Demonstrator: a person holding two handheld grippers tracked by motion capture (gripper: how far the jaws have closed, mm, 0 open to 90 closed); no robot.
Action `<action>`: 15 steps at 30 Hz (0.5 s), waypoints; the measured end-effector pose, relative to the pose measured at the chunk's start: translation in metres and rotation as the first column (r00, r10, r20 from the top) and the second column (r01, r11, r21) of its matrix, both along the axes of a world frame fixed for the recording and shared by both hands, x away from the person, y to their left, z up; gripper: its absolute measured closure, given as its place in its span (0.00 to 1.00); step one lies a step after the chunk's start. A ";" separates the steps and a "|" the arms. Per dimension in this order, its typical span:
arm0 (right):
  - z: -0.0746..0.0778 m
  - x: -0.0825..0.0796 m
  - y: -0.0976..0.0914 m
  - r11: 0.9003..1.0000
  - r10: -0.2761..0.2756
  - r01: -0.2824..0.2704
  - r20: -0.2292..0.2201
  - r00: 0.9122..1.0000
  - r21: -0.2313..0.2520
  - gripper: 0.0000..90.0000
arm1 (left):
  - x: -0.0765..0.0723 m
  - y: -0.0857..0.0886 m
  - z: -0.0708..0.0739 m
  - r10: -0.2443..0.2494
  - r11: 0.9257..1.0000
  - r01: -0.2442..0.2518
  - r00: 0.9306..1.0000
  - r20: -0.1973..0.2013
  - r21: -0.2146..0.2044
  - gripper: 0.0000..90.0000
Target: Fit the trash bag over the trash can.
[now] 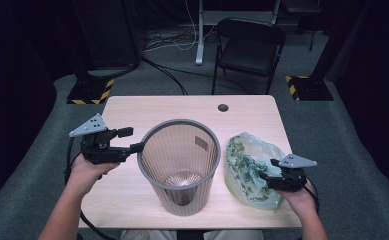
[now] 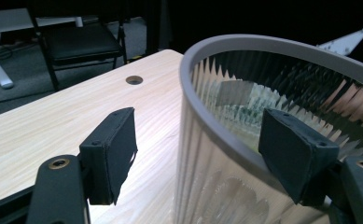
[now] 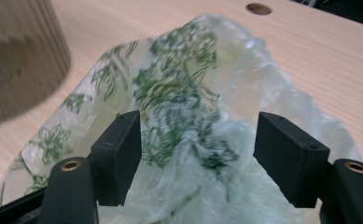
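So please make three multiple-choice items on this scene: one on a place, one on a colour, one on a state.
1. Where does the plastic bag lie?
A. inside the bin
B. on the table, right of the bin
C. on the chair

2. What colour is the bag's print?
A. green
B. red
C. blue

3. How does the left tool stand at the bin?
A. shut, far from it
B. open, astride its rim
C. lying inside it

Answers: 1 B, it lies beside the bin; 2 A, green leaves; 3 B, one pad outside, one inside.
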State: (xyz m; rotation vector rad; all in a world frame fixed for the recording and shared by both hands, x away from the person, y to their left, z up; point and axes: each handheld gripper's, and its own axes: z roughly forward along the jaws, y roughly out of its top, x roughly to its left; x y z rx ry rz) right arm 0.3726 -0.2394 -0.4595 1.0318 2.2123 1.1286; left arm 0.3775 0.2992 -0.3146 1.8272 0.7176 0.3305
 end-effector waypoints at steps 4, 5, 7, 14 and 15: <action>-0.009 0.006 0.012 0.997 0.030 -0.032 -0.030 0.999 -0.069 0.34 | -0.001 0.006 0.000 0.008 1.000 -0.008 1.000 -0.002 -0.022 0.30; -0.009 0.006 0.012 0.997 0.030 -0.032 -0.030 0.999 -0.069 0.34 | -0.002 0.007 0.000 0.010 1.000 -0.010 1.000 0.002 -0.019 0.30; -0.012 0.009 0.016 0.996 0.027 -0.030 -0.033 0.999 -0.081 0.33 | -0.003 0.009 0.000 0.014 1.000 -0.013 1.000 0.002 -0.021 0.30; -0.022 0.016 0.019 0.997 0.006 -0.010 -0.060 0.998 -0.078 0.28 | -0.003 0.007 0.001 0.013 1.000 -0.013 1.000 0.002 -0.017 0.30; -0.024 0.018 0.018 0.996 0.000 -0.006 -0.065 0.998 -0.085 0.28 | -0.003 0.007 0.001 0.011 1.000 -0.011 1.000 0.001 -0.016 0.30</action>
